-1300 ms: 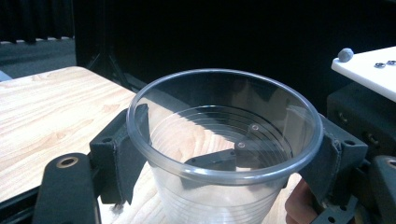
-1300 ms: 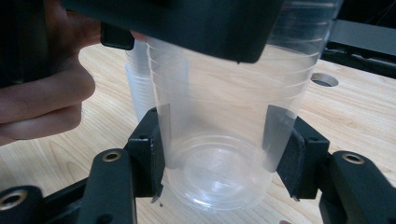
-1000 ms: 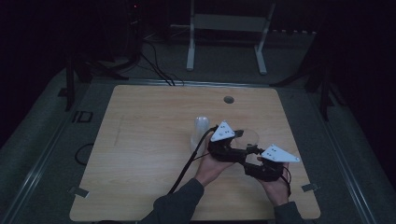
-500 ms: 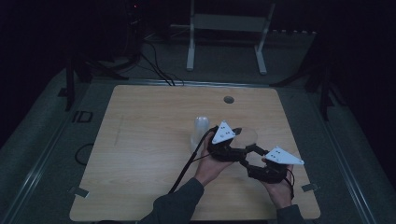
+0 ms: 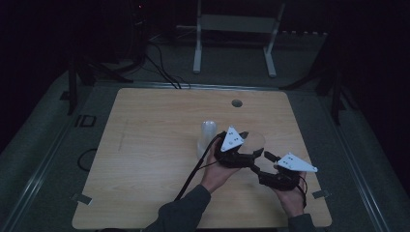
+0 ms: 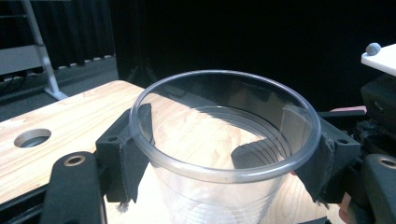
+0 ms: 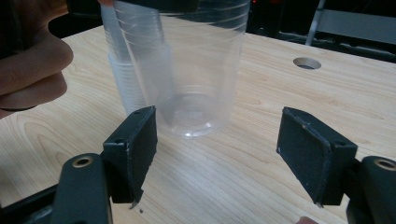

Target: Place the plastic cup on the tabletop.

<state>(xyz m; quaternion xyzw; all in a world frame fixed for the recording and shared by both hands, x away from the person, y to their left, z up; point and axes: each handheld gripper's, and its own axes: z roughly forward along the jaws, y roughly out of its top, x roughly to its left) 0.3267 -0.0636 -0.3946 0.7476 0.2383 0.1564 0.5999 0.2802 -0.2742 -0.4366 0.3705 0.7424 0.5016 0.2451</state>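
High view, centre of frame: stack of cups (image 5: 208, 137) upright on the tabletop (image 5: 145, 159). Just right of it, left claw (image 5: 249, 145) clamps a clear cup (image 6: 224, 154) below the rim. Lower right: right claw (image 5: 265, 162) spread wide, empty.

We lose the base of the clear plastic cup (image 6: 224, 154) below the bottom edge of the left gripper view, and its wall covers part of each black jaw. In the right gripper view the same cup's rim runs off the top edge, and through its wall the stack of clear plastic cups (image 7: 133, 70) behind it looks smeared. The person's left hand (image 7: 28, 70) is cut by that view's left edge. In the dim high view the held cup is too faint to trace.
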